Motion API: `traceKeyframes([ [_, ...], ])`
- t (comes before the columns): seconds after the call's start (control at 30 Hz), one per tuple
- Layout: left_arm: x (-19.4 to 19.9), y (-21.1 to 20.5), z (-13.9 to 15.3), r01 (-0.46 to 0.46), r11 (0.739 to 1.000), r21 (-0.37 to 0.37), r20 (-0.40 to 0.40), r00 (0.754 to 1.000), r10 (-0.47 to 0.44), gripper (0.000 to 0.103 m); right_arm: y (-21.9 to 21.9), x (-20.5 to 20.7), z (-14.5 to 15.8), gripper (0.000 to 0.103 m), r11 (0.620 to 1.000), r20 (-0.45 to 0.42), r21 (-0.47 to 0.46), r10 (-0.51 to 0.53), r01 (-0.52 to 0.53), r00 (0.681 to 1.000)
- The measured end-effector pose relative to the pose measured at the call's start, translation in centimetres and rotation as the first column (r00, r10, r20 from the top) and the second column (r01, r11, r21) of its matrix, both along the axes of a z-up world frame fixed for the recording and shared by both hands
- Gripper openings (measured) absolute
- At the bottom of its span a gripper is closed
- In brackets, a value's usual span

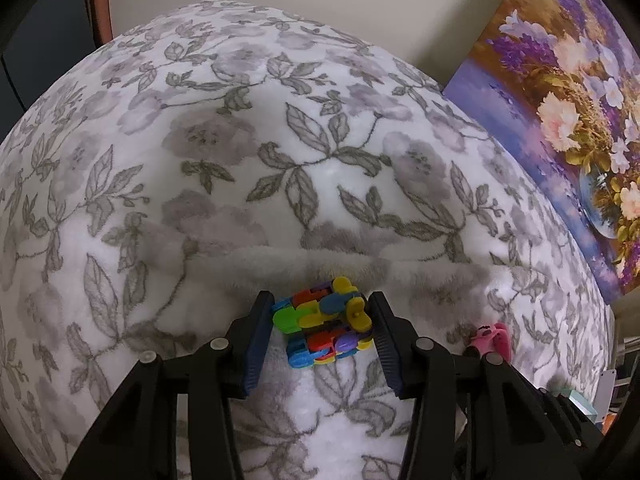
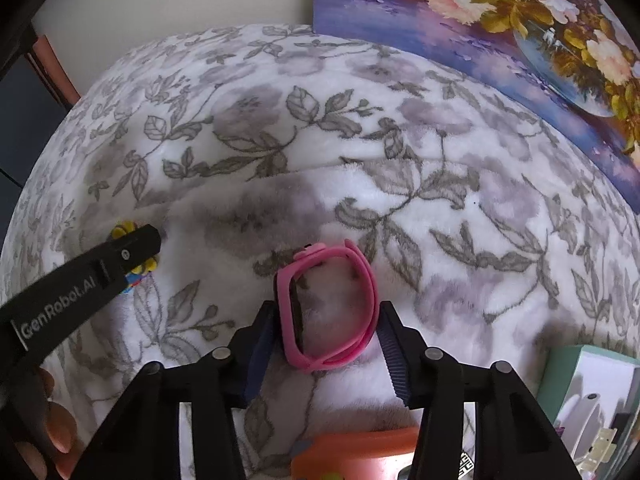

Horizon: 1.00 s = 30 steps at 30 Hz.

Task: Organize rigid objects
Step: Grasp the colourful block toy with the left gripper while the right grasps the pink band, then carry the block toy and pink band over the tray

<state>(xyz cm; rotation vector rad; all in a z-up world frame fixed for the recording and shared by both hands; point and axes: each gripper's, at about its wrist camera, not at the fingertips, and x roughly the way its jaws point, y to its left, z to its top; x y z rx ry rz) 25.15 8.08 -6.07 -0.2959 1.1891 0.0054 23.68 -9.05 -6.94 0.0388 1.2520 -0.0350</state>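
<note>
On the floral fleece blanket [image 1: 280,140], our left gripper [image 1: 322,316] clamps the multicoloured plastic link toy [image 1: 324,322]; beside it, our right gripper [image 2: 326,320] pinches the pink silicone wristband [image 2: 330,308].

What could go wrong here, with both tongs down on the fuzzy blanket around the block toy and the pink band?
1. The multicoloured block toy is made of linked pieces; the left tongs may squeeze it askew.
2. The pink band is a hollow loop; the right tongs could flatten it so it slips out.
3. The plush blanket may snag on the pads.
</note>
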Motion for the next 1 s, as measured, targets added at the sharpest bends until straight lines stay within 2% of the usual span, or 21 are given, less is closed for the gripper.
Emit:
traceKeyframes([
  [0.17,-0.9,0.0,0.6,0.011,1.0,-0.011,-0.001,1.0,-0.011,0.049,0.1,-1.3,0.2,0.052,1.0,-0.006,0.012,-0.006,0.006,1.0],
  [0.23,-1.5,0.0,1.3,0.021,0.999,-0.029,0.006,1.0,-0.021,0.043,0.0,-2.4,0.8,0.052,1.0,-0.004,0.027,-0.013,0.014,1.0],
  [0.33,-2.2,-0.3,2.2,0.035,0.999,-0.012,0.004,0.999,-0.035,0.041,-0.3,-3.6,2.1,0.052,0.999,0.01,0.038,-0.025,0.025,1.0],
  [0.5,-3.2,-0.2,3.3,0.043,0.999,-0.032,-0.004,0.999,-0.043,0.041,-1.9,-5.9,4.8,0.052,0.997,0.033,0.06,-0.055,0.053,0.998],
  [0.67,-5.3,0.2,6.4,0.047,0.999,-0.023,0.038,0.998,-0.046,0.041,-3.3,-8.3,7.5,0.051,0.994,0.06,0.071,-0.086,0.081,0.994],
  [0.83,-7.8,-0.7,9.2,0.067,0.997,-0.048,0.071,0.995,-0.063,0.04,-4.0,-11.0,9.0,0.051,0.989,0.086,0.077,-0.134,0.127,0.987],
  [1.0,-11.1,-3.6,11.3,0.144,0.989,-0.041,0.12,0.983,-0.138,0.041,-5.9,-15.0,10.0,0.051,0.976,0.102,0.053,-0.213,0.209,0.972],
])
